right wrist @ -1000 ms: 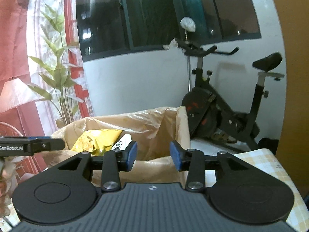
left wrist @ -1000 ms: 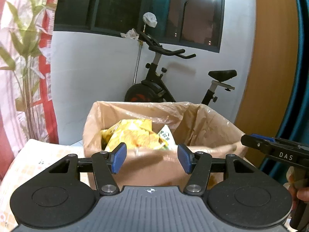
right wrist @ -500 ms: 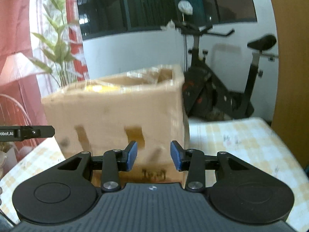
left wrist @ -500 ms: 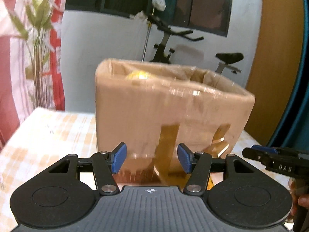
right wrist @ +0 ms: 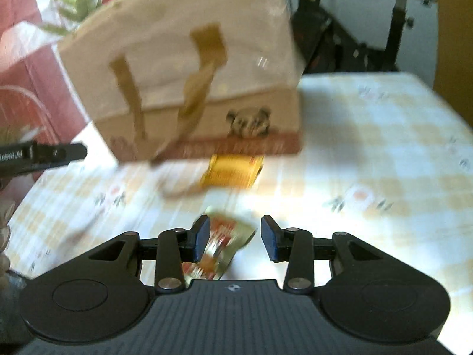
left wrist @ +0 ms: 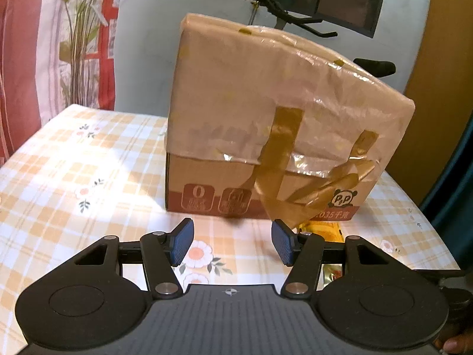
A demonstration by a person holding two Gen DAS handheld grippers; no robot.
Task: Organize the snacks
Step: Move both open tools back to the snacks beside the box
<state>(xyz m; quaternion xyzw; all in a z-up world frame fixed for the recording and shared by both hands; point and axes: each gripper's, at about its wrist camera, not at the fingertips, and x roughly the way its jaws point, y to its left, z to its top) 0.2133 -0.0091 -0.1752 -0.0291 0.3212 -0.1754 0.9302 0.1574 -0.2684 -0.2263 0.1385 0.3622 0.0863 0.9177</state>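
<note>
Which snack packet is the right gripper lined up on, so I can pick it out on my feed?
Start at the big cardboard box on the checked tablecloth. A yellow packet lies at the box's front edge; nearer the camera, a second packet lies between the open right gripper's pads. That one is yours: shiny gold with red print, not plain yellow.

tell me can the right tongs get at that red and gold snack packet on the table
Probably yes: the red and gold packet lies flat on the tablecloth just below the open right tongs, with nothing over it; the box stands farther back.
</note>
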